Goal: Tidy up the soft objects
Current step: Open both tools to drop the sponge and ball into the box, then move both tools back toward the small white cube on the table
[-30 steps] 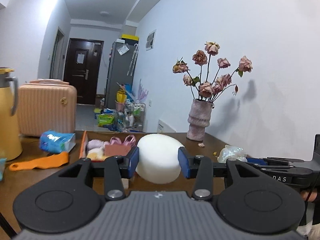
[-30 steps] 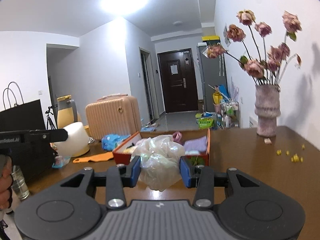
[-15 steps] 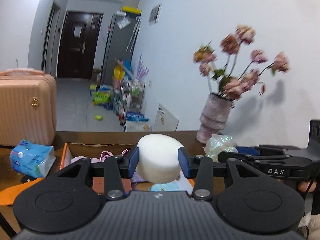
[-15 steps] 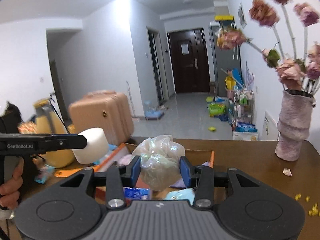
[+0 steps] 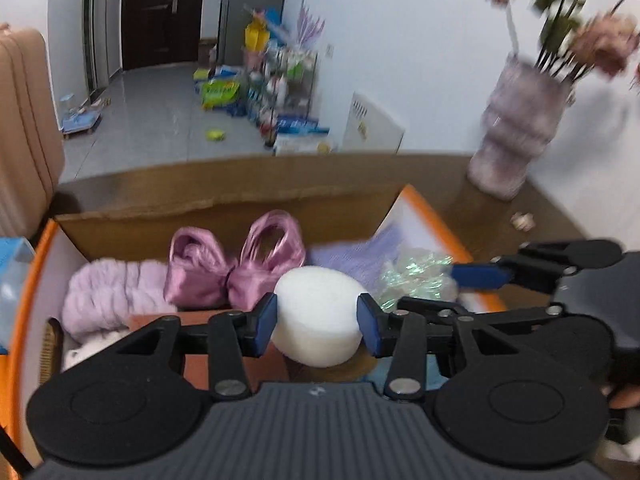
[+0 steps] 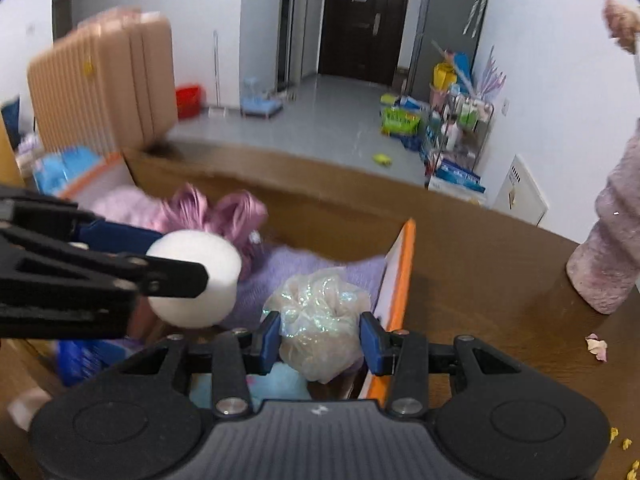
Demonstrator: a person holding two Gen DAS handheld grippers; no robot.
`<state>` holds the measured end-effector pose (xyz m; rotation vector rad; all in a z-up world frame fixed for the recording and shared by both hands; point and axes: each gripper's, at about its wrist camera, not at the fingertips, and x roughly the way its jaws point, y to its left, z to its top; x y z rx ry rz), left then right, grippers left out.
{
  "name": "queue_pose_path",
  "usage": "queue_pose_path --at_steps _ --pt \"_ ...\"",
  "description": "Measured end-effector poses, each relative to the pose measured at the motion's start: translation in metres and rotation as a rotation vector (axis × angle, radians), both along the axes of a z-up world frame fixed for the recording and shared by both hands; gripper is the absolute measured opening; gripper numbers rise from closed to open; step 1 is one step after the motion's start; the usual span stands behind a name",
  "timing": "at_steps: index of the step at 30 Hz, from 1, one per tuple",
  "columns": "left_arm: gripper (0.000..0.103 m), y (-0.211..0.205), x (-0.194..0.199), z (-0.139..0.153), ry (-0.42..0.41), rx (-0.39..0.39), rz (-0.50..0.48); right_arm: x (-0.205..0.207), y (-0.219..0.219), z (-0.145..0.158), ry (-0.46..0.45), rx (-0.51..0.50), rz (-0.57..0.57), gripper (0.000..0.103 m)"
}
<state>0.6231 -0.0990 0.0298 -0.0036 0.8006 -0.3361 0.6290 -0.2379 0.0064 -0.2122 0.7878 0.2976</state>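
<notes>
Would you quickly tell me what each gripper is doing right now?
Left gripper: shut on the white foam puck.
Right gripper: shut on the crinkly plastic bag.

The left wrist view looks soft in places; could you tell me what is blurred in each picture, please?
Left wrist view: vase and flowers smeared, white foam puck fairly crisp. Right wrist view: suitcase edges ghosted, crinkly plastic bundle sharp; both bend straight lines.

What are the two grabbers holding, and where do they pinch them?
The left gripper pinches the white foam puff by its round sides. The right gripper squeezes the shiny crinkly bag across its middle.
</notes>
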Motion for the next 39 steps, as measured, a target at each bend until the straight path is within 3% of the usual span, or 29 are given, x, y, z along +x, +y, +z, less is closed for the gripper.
queue_pose_path --at_steps 4,6,10,17,30,35,39 --pt "0.058 0.003 0.006 -0.017 0.017 0.005 0.005 -0.003 0.019 -0.011 -0.022 -0.097 0.034 0.046" --pt "0.07 0.008 0.008 -0.018 0.027 -0.002 0.011 -0.006 0.025 -0.012 -0.013 -0.098 0.054 0.061" --pt "0.072 0.015 -0.001 -0.006 0.012 0.001 0.015 -0.01 0.02 -0.001 0.0 -0.046 0.048 0.066" --pt "0.075 0.04 -0.037 0.051 -0.081 -0.001 0.037 -0.029 -0.007 0.053 -0.066 -0.003 0.014 0.072" --pt "0.082 0.115 -0.184 0.173 -0.299 0.03 0.099 -0.163 -0.038 0.18 -0.241 0.029 -0.014 0.078" --pt "0.083 0.136 -0.242 0.192 -0.352 0.019 0.125 -0.218 -0.042 0.199 -0.295 0.057 -0.009 0.081" --pt "0.084 0.146 -0.29 0.183 -0.377 0.006 0.118 -0.267 -0.046 0.199 -0.328 0.097 0.02 0.082"
